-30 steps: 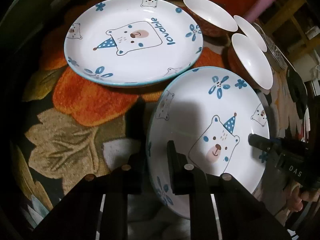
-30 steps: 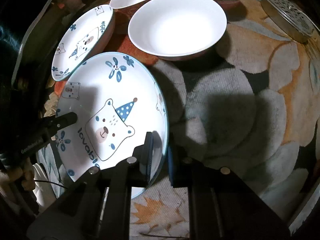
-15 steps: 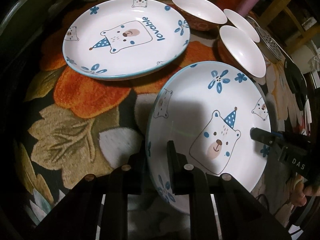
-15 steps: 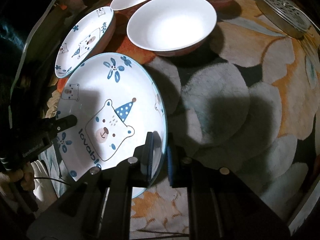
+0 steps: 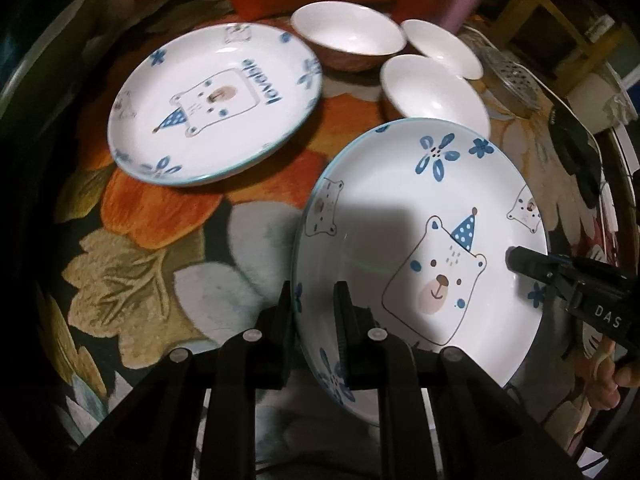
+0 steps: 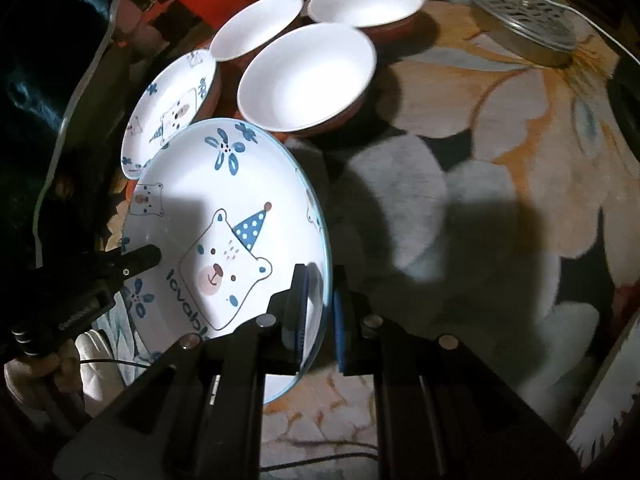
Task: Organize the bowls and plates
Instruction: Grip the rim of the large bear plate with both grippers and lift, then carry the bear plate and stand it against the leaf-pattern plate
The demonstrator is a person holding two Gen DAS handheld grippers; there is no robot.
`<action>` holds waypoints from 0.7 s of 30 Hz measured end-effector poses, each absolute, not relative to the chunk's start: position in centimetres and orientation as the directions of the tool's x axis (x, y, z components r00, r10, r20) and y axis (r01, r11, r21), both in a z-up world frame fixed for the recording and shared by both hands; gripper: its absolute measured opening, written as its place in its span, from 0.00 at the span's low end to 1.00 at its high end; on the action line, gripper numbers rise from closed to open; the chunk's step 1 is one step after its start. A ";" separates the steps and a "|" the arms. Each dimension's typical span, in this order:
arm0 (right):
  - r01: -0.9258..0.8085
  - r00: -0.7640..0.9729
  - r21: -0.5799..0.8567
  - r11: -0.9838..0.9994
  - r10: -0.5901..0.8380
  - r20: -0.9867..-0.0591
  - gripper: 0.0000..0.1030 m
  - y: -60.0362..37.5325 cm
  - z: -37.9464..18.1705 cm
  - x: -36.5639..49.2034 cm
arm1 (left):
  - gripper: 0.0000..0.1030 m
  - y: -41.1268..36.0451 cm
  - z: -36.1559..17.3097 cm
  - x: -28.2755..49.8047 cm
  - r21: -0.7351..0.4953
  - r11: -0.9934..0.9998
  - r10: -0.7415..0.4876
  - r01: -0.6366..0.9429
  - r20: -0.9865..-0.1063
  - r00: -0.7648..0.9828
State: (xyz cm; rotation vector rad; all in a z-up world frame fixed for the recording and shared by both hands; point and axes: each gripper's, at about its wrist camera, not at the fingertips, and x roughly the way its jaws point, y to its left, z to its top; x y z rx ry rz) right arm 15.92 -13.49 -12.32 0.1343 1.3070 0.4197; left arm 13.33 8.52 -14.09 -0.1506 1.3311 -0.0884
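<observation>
The flowered cloth fills both views, and more of it now shows under the held plate than a second ago: the plate has come up off the cloth and sits centre-right in the left wrist view, lower left in the right wrist view. The second bear plate lies flat at upper left, now looking further off. Three white bowls cluster at the top, untouched. The left gripper pinches the held plate's near rim, jaws almost closed on it. The right gripper clamps the opposite rim just as tightly. I judge the lift done, so carrying this plate over onto the second one comes next
</observation>
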 end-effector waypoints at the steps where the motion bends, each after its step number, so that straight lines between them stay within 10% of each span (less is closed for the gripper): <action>1: -0.218 0.203 0.329 0.919 0.373 -0.906 0.12 -13.9 -12.2 15.8 | 0.16 8.1 -13.8 13.4 -0.160 0.987 -0.152 -0.014 -0.959 0.239; 21: -0.003 0.286 0.346 0.938 0.332 -0.899 0.12 -27.1 -9.9 13.4 | 0.16 -4.6 -11.4 14.2 -0.180 0.967 -0.219 0.180 -0.949 0.227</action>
